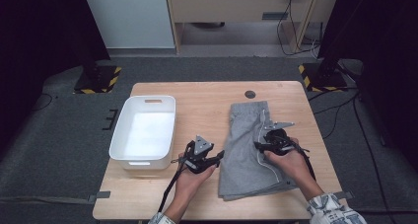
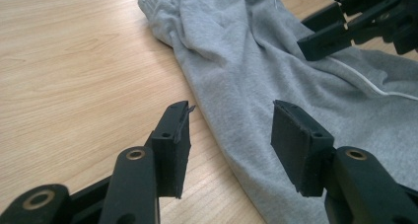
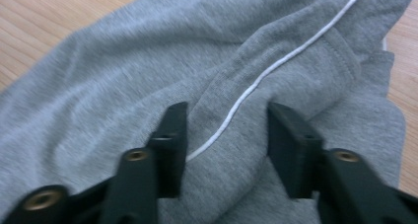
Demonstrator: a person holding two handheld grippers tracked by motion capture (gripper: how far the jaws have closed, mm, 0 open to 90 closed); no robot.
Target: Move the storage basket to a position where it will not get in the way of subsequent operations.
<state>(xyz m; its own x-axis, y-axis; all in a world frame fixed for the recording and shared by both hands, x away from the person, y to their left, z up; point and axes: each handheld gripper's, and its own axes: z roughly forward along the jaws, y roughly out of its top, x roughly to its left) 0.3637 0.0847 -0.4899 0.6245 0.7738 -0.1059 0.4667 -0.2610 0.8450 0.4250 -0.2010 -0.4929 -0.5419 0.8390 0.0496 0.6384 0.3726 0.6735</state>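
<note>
A grey garment (image 1: 249, 145) with white piping (image 3: 276, 66) is laid on the right half of the wooden table (image 1: 207, 100), running from mid-table toward the near edge; its elastic waistband end is seen at the far end in the left gripper view. The right gripper (image 1: 268, 144) is held over the garment's middle, jaws wide apart, nothing gripped; in the right gripper view the piping line is seen passing between the two jaws, on a raised fold of cloth. The left gripper (image 1: 209, 157) is positioned just beside the garment's left edge, jaws likewise wide apart and empty; in the left gripper view one jaw is seen over bare wood and the other over grey fabric. A white plastic bin (image 1: 144, 130) is placed at the left of the table, well apart from the garment. A small dark round hole (image 1: 250, 94) is noted in the tabletop just beyond the garment's far end.
</note>
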